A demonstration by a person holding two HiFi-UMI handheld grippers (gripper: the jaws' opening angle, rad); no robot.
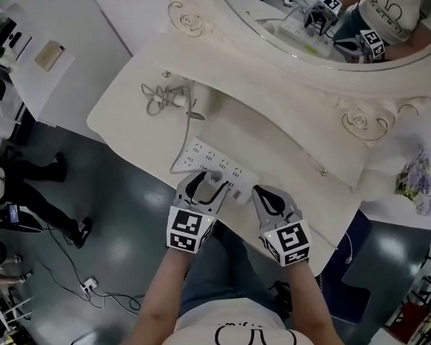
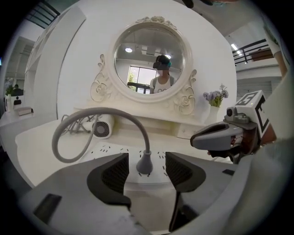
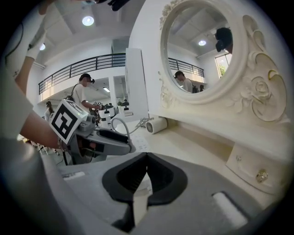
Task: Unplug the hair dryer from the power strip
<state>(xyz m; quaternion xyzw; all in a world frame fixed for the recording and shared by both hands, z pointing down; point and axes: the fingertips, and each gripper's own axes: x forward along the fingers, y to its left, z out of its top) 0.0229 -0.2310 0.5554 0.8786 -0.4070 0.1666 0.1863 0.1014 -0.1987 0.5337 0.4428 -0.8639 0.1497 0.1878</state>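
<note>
White dressing table (image 1: 270, 122) with a carved oval mirror (image 2: 149, 64) at its far side. On the near edge, a white power strip (image 1: 209, 161). Far left of it, well apart, a small white hair dryer (image 2: 102, 127) lying on its side. From dryer to strip, a grey cord (image 2: 87, 117) arching up, then down into a grey plug (image 2: 145, 164) seated in the strip.

At the plug, the left gripper (image 2: 147, 173), jaws apart, one pad on either side of the plug, neither pressing. Just right of it, the right gripper (image 3: 146, 173), jaws together, holding nothing, over the strip's near right end.

Probably best for a clean pull:
- Close the left pads low on the plug body, not on the cord.
- Press the closed right gripper down on the strip to pin it.
- Draw the plug straight out, without rocking.

Hard to make out:
- The strip's near right end, covered by both grippers in the head view.
- The dryer's handle, lost in a cable bundle.
- Any contact between right gripper and strip.
- The plug prongs, sunk in the socket.
</note>
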